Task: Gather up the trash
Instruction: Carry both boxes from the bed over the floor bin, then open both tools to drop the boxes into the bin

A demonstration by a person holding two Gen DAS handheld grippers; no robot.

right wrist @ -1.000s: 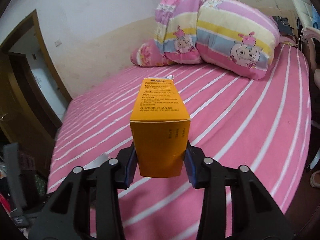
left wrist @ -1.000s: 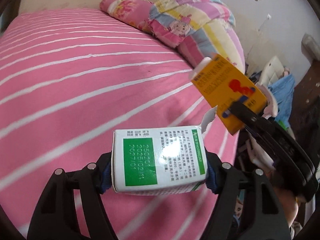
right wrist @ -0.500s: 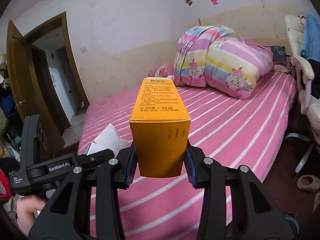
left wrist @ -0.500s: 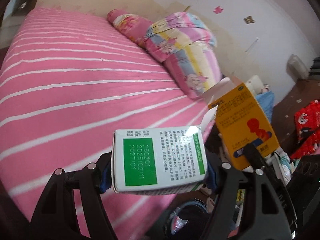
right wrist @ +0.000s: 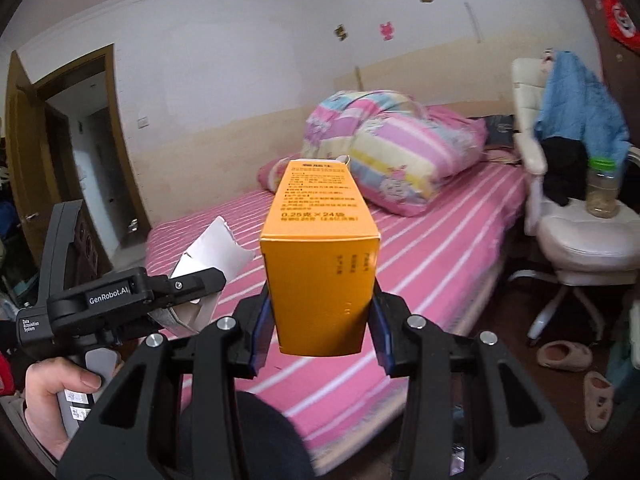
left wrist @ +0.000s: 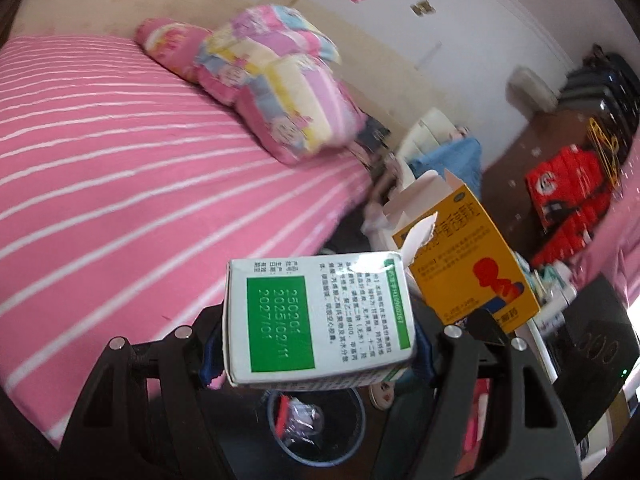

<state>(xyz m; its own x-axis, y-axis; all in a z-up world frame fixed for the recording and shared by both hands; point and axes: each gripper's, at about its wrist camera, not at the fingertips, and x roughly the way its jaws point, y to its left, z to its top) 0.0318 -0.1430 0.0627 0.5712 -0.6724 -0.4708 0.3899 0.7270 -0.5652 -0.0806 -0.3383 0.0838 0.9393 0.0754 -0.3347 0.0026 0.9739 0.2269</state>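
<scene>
My left gripper (left wrist: 318, 344) is shut on a white and green medicine box (left wrist: 316, 316) with a torn flap. It holds the box in the air over a dark waste bin (left wrist: 316, 428) on the floor beside the bed. My right gripper (right wrist: 320, 328) is shut on an orange medicine box (right wrist: 320, 264). That orange box also shows in the left wrist view (left wrist: 468, 268), close to the right of the white box. The left gripper with its white box (right wrist: 208, 264) shows at the left of the right wrist view.
A bed with a pink striped sheet (left wrist: 120, 184) fills the left. A folded quilt (right wrist: 392, 152) and a pillow lie at its head. A white chair (right wrist: 580, 236) with a blue garment and a jar stands right of the bed. Slippers (right wrist: 564, 356) lie on the floor.
Both grippers have swung away from the bed toward the floor beside it, still holding their boxes. The waste bin has come into view below the left gripper.
</scene>
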